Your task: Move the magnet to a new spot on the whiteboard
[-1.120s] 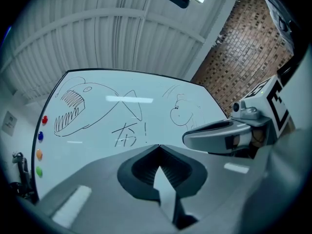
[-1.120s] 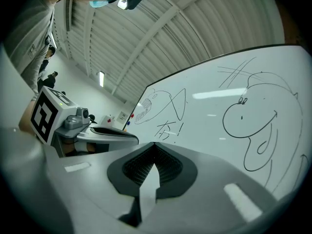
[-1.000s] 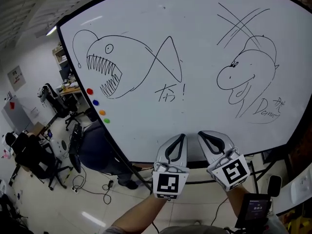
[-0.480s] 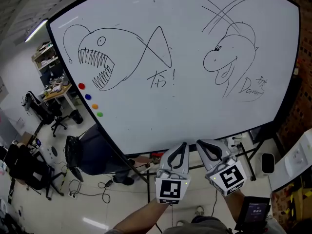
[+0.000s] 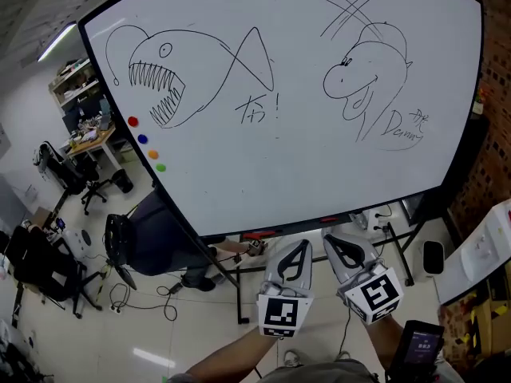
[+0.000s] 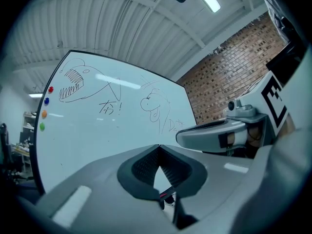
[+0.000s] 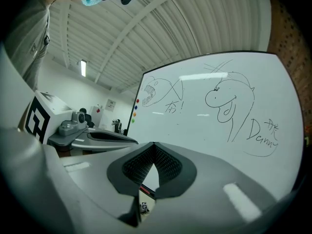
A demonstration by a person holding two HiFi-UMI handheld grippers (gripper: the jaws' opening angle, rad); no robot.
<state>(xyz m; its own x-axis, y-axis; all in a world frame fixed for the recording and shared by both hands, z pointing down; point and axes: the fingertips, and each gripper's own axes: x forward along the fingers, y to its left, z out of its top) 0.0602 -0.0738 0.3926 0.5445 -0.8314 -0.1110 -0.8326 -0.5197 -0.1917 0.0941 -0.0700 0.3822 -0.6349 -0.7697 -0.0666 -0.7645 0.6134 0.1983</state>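
The left gripper is closed tip to tip with nothing between its jaws, and so is the right gripper. They hang side by side below the whiteboard's lower edge, clear of it. Four magnets, red, blue, orange and green from the top, sit in a slanting column at the board's left edge, beside the fish drawing.

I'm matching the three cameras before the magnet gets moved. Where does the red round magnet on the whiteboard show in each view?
Head view: the red round magnet sits left of centre, at the left edge of the whiteboard.
Left gripper view: the magnet is far left, at the board's upper-left corner.
Right gripper view: the magnet is small, left of centre, on the board's left edge.
Shared landmark: the toothy fish drawing just right of it.
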